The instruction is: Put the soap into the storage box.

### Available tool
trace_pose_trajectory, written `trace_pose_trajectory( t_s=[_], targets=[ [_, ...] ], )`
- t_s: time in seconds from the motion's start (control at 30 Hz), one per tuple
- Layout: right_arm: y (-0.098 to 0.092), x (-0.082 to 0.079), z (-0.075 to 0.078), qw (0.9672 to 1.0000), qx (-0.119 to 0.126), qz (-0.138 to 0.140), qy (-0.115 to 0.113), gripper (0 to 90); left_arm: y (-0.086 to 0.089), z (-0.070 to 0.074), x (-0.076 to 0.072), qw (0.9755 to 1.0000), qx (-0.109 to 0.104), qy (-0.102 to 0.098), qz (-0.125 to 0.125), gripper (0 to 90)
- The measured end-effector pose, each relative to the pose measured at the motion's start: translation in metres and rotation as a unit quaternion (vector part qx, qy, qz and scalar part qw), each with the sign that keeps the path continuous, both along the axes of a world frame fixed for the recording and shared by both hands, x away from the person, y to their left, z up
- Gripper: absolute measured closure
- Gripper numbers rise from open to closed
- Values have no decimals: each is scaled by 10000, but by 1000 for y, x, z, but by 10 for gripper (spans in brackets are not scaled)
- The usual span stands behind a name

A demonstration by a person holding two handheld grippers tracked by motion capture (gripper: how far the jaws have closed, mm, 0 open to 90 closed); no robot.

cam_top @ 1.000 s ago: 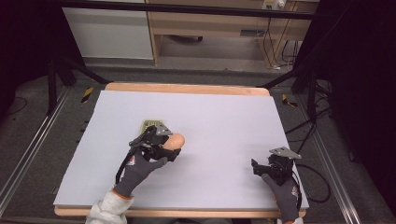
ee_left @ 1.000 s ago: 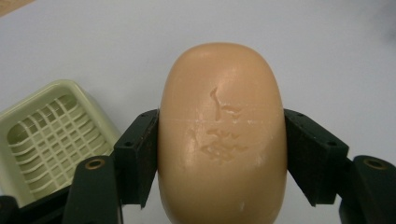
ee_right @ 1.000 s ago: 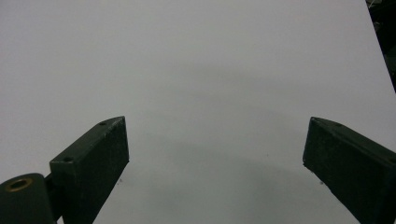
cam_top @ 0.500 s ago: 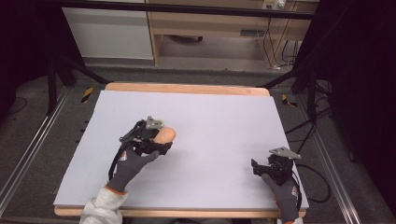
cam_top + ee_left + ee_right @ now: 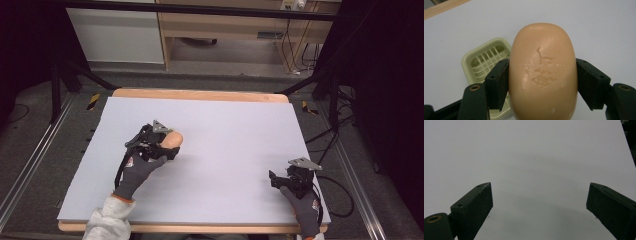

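Over the last second the left gripper (image 5: pixel 169 144) moved away from the person and a little to the left on the table (image 5: pixel 240 125), toward its far left part. The bar of soap (image 5: pixel 172 138) travelled with it, clamped between the two jaws the whole way. The left hand (image 5: pixel 142 162) and forearm stretched further over the table, so more of the grey sleeve (image 5: pixel 107 222) came into sight at the near edge. The green soap dish (image 5: pixel 484 62) was partly visible beyond the gripper one second before; from above it then became hidden under the gripper, or perhaps the soap came over it, I cannot say exactly.
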State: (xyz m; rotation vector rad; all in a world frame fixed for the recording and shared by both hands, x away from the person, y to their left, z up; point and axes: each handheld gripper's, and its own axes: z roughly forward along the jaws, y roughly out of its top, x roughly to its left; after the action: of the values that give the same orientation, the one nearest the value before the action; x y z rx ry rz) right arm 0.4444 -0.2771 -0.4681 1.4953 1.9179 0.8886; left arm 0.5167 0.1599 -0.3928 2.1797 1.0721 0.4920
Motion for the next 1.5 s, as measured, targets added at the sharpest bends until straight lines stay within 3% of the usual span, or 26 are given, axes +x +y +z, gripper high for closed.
trace_pose_trajectory(
  t_s=[0.67, 1.1, 1.5],
  targets=[
    [1, 0, 0, 10000, -14, -12, -35, 71, 19, -5, 24, 9988, -126, -3, 463, 319],
    [1, 0, 0, 10000, -24, -16, -38, 69, 24, -15, 36, 9975, 37, 20, 705, 318],
    [2, 0, 0, 10000, -22, -6, -34, 69, 28, -26, 42, 9966, 50, 109, 815, 319]
  ],
)
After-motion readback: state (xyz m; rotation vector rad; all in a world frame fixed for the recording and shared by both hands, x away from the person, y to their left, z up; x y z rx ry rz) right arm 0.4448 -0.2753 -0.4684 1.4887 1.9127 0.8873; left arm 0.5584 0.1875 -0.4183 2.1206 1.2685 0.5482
